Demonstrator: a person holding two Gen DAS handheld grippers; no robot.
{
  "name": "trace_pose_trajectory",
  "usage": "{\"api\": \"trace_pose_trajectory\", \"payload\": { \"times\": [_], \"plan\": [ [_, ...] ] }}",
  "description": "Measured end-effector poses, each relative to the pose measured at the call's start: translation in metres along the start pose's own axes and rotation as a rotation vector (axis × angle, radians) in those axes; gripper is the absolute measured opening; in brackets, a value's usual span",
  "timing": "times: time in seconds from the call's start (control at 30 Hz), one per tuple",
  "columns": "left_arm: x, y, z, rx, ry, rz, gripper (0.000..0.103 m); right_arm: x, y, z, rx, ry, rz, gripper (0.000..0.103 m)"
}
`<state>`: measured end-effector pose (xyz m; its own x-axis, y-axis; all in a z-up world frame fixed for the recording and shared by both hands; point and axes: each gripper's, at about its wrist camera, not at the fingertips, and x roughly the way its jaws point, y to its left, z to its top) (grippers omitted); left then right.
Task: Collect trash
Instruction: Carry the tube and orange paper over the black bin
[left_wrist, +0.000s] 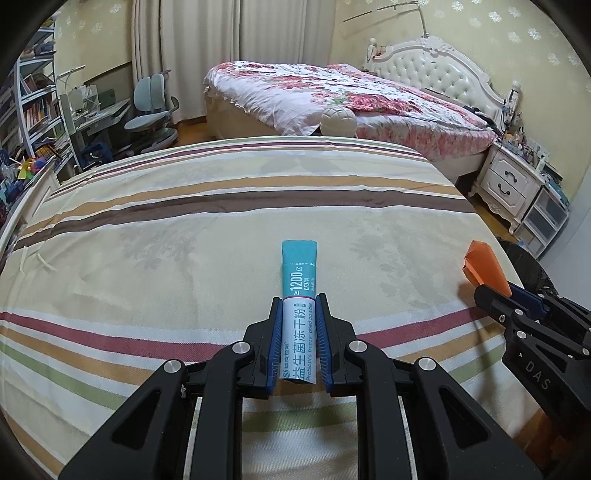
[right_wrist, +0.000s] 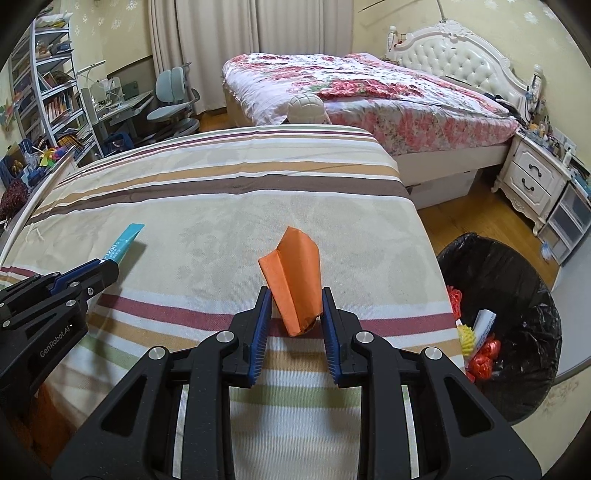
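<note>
- Left gripper (left_wrist: 298, 301): jaws pressed in on a teal-and-white probiotic sachet (left_wrist: 299, 295), held clear above the striped bedsheet (left_wrist: 184, 240)
- The sachet's long axis runs straight out along the fingers; roughly half its length projects past the tips, teal end foremost
- Right gripper (right_wrist: 295, 295): jaws pinching a folded orange paper (right_wrist: 293, 280), which stands up between the pads with its pointed fold at the bottom, also lifted off the sheet
- The paper's long axis likewise runs forward and upward from the pads; the grip is on its lower part only
- Black-lined trash bin (right_wrist: 517, 266): stands on the floor off the right side of the mattress, lower than both grippers; it already contains red, yellow and white scraps
- Governing relation: the bin lies to the right of and below the right gripper, and beyond it as seen from the left gripper, which sits further in over the bed; the right hand is plainly the nearer
- Judgement: both items appear secured and the carry to the bin is the step in hand; the right load should reach the opening first, the left must cross over the bed edge after it
- Risk noted: the overhanging sachet tip could catch the bin liner rim if brought in low
- No further loose trash is visible on the sheet in either view
</note>
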<state>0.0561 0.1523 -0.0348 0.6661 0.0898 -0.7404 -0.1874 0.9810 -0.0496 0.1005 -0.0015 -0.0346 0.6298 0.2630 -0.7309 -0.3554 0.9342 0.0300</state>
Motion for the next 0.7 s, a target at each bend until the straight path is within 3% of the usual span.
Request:
{"api": "trace_pose_trajectory", "payload": {
  "times": [0.4, 0.7],
  "plan": [
    [-0.017, -0.017, -0.003, 0.023, -0.032, -0.037, 0.019, -0.023, -0.015, -0.007, 0.034, -0.036, -0.017, 0.026],
    [-0.024, -0.048, 0.002, 0.069, -0.055, -0.085, 0.019, -0.040, -0.050, -0.013, 0.098, -0.064, -0.072, 0.026]
  ]
}}
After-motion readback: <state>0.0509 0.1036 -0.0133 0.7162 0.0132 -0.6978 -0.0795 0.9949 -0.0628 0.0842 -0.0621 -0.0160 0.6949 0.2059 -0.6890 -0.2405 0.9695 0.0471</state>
